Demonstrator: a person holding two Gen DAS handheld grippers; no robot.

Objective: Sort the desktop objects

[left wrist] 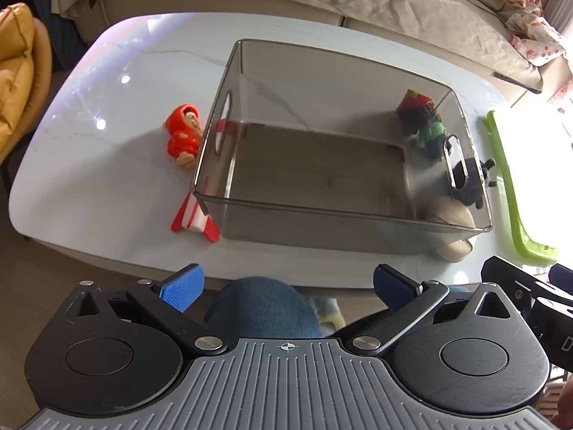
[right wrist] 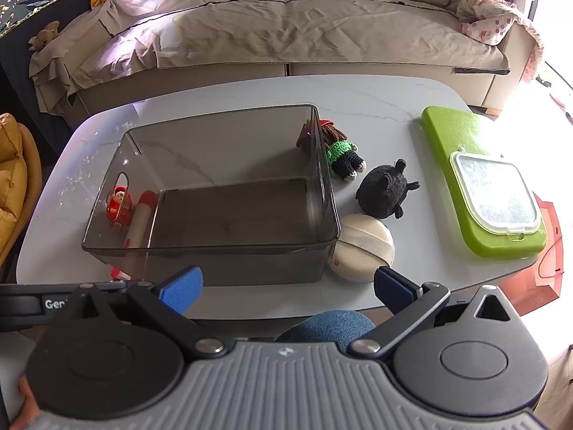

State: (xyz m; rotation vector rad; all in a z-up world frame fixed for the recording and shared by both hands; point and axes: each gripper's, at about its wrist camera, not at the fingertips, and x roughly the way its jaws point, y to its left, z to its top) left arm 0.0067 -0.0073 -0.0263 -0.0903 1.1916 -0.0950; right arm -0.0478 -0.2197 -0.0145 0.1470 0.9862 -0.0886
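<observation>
A smoky see-through bin (left wrist: pixel 358 215) (right wrist: pixel 215 247) stands empty in the middle of the white table (left wrist: pixel 107 165) (right wrist: pixel 394 100). Left of it lie a red toy figure (left wrist: pixel 183 135) (right wrist: pixel 120 202) and a red-and-white rocket (left wrist: pixel 195 216) (right wrist: pixel 141 216). Right of it lie a crocheted doll in green (right wrist: pixel 342 152) (left wrist: pixel 429 132), a black plush (right wrist: pixel 386 190) (left wrist: pixel 472 186) and a cream ball (right wrist: pixel 363 247) (left wrist: pixel 454 249). My left gripper (left wrist: pixel 288 285) and right gripper (right wrist: pixel 288 286) are both open and empty, held off the table's near edge.
A green tray (right wrist: pixel 447 136) (left wrist: pixel 508 193) with a clear lid (right wrist: pixel 494 193) on it lies at the table's right end. A sofa with a beige cover (right wrist: pixel 286 28) runs behind the table. A yellow chair (left wrist: pixel 18 71) stands at the left. A knee in jeans (left wrist: pixel 261 304) is below the grippers.
</observation>
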